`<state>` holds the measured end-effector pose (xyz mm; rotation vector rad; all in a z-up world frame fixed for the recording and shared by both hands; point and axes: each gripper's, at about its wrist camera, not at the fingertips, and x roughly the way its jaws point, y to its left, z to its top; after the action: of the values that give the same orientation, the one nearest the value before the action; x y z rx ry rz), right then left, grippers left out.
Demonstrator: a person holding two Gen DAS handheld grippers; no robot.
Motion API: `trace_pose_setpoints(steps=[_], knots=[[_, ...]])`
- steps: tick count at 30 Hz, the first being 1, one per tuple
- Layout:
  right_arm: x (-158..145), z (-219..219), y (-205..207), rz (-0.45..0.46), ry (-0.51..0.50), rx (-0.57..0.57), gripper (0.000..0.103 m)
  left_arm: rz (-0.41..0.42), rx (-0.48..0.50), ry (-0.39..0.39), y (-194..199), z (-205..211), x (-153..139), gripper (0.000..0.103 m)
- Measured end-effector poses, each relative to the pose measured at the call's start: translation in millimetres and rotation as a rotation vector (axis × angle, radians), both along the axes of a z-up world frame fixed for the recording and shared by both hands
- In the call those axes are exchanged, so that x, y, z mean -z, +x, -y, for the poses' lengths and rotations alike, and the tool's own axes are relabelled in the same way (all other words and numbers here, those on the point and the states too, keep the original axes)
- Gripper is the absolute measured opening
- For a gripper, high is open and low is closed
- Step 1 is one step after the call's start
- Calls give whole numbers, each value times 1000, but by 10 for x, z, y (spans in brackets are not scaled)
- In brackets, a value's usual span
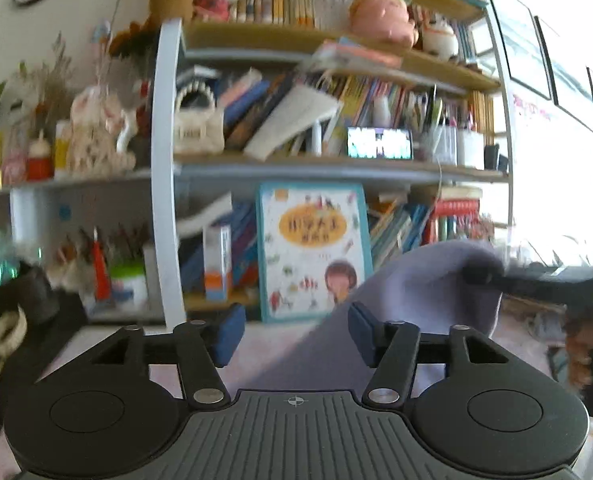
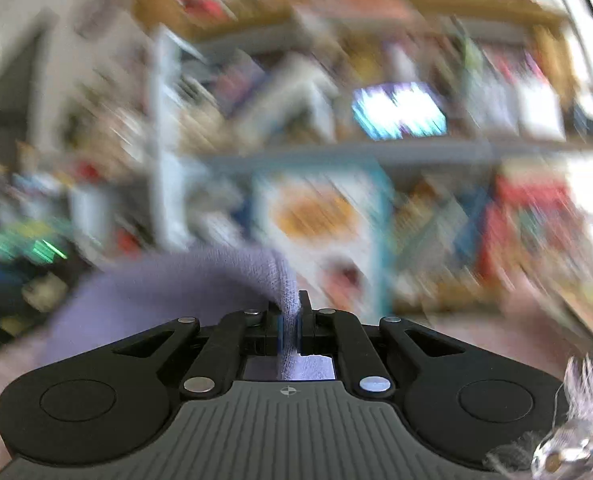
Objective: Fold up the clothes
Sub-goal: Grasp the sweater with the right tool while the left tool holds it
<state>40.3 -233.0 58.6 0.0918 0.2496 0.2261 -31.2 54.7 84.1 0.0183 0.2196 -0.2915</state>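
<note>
A lavender garment (image 1: 424, 280) hangs lifted above a pinkish surface (image 1: 272, 344). In the left wrist view my left gripper (image 1: 296, 332) is open and empty, its blue pads (image 1: 228, 334) wide apart, to the left of the raised cloth. My right gripper (image 1: 484, 274) shows there as a dark shape pinching the cloth's top edge. In the right wrist view my right gripper (image 2: 290, 320) is shut on a fold of the lavender garment (image 2: 168, 292), which drapes down to the left. That view is heavily motion-blurred.
A crowded bookshelf (image 1: 316, 168) with books, plush toys and a lit phone screen (image 1: 378, 143) stands close ahead. A large picture book (image 1: 312, 252) leans at its base. Dark objects (image 1: 16, 312) lie at the left. A bright window (image 1: 556, 128) is at the right.
</note>
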Motion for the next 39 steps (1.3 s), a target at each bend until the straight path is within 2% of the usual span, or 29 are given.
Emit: trace_pose_setpoints(steps=[2,4,5,13,14,17,19,20,21,23,26,31,34,37,39], knots=[[324,208,145,-125,53,31,5,-65,40,-47,-48,-61,135,73],[550,361,156,-189,126,6,6,-135,82,-76,-86,-77,265,76],[601,367,146,-203,132,-7,6,-160,94,-75,-103,-67,313,79],[829,290,-24,-245,133,-66,8,-260,192,-72,-249,206,617,81],[825,290,-52,-242,134,-68,8,-268,194,-59,-244,250,648,81],[786,302,-94,-231,163,-93,6,-252,150,50,-249,397,707,80],[691,365,-157,-200,215,-115,6,-225,123,117,-258,461,731,59],[641,400,-193,-183,240,-122,6,-228,118,122,-237,448,743,43],[583,442,-238,-162,260,-121,6,-236,115,118,-205,418,755,34],[489,536,-307,-126,311,-127,6,-254,112,98,-131,343,764,24],[357,674,-379,-95,393,-153,6,-264,85,30,5,165,668,18],[195,765,-504,-52,463,-221,6,-115,-4,-128,37,-158,243,17],[222,762,-517,-126,524,-319,6,-86,-39,-79,42,-212,155,17],[399,718,-523,-278,604,-438,6,-112,-60,-30,44,-288,196,17],[525,610,-616,-343,603,-536,6,-137,-69,-27,15,-410,248,17]])
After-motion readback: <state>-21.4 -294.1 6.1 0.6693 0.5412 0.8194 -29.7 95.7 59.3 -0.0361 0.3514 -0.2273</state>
